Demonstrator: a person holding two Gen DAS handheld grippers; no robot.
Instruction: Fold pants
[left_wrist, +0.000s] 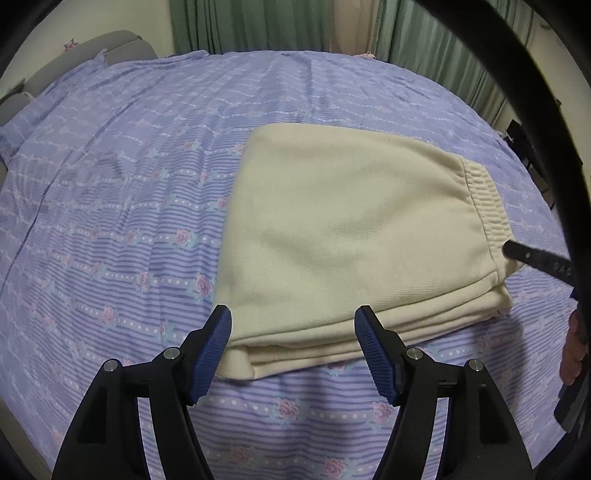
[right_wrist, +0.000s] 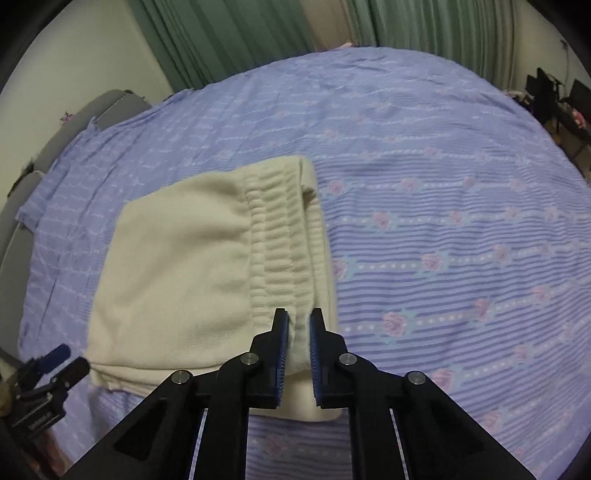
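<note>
Folded cream fleece pants (left_wrist: 351, 236) lying in a thick rectangular stack on the bed, over a lilac striped bedsheet with pink roses (left_wrist: 122, 206). Ribbed elastic waistband (right_wrist: 280, 236) running along the stack's right-hand side, on top of the fold. Layered edges showing along the near side, several plies deep.

Left gripper (left_wrist: 293, 350) hanging above the near edge of the stack, blue ribbed pads (left_wrist: 212, 354) spread wide, nothing pinched, cloth visible in the gap but untouched. Seen again low at the left of the right wrist view (right_wrist: 64, 363), just beside the stack's near left corner.

Right gripper (right_wrist: 298, 354) clamped narrow on the near end of the waistband, a fold of cream cloth squeezed between its blue pads (right_wrist: 281, 354). Its black tip (left_wrist: 532, 258) poking in at the right edge of the left view, touching the waistband corner.

Green pleated curtains (left_wrist: 258, 26) behind the bed, grey padded headboard (right_wrist: 92, 110) off to the left
</note>
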